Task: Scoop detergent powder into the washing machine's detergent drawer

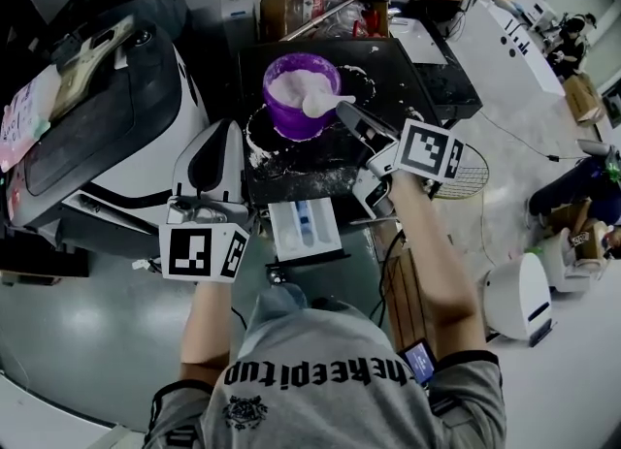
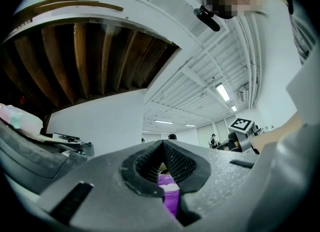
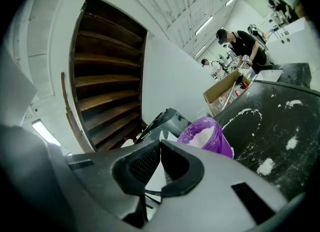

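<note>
1 purple tub [image 1: 302, 93] on worktop [image 1: 393, 67]; 1 scoop [image 1: 325, 101] in tub; 1 drawer [image 1: 330, 236] open; 2 tools, left tool [image 2: 162, 145] and right tool [image 3: 160, 145], both clenched, empty

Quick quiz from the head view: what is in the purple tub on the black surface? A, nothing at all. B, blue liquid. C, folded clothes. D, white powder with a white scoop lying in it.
D: in the head view, the purple tub is filled with white powder, and a white scoop lies on top of it.
</note>
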Available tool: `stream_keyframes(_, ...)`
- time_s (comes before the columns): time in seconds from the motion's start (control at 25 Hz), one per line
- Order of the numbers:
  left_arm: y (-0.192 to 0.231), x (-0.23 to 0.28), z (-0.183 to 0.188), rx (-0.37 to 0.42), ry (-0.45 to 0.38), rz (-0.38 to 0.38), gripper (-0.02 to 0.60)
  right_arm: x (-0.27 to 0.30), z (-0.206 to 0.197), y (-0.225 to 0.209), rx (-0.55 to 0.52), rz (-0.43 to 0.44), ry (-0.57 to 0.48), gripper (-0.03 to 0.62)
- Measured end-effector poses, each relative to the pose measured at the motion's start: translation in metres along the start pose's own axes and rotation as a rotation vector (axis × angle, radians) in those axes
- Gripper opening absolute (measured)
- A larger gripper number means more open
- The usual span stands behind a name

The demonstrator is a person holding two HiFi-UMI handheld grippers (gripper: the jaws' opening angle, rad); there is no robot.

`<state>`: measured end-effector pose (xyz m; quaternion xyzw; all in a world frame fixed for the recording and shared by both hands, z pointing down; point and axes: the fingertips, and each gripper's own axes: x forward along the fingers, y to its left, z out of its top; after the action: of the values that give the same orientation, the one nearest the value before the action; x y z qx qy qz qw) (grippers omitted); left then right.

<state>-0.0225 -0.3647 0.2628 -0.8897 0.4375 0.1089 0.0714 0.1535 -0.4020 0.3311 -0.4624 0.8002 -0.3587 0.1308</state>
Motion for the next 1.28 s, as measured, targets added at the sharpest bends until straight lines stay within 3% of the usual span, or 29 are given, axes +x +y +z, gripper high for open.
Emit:
stream_keyframes(0.64, -0.044, -0.060, 0.008, 0.010, 0.019, 0.051, 0.005, -0.060, -0.077, 0.001, 0.101, 0.047, 0.012, 0.003)
stream_keyframes(1.28, -0.053, -0.109, 0.002, 0.015, 0.048, 0.116, 0.005, -0.074, -0.168, -0.019, 0.216, 0.042, 0.083, 0.005)
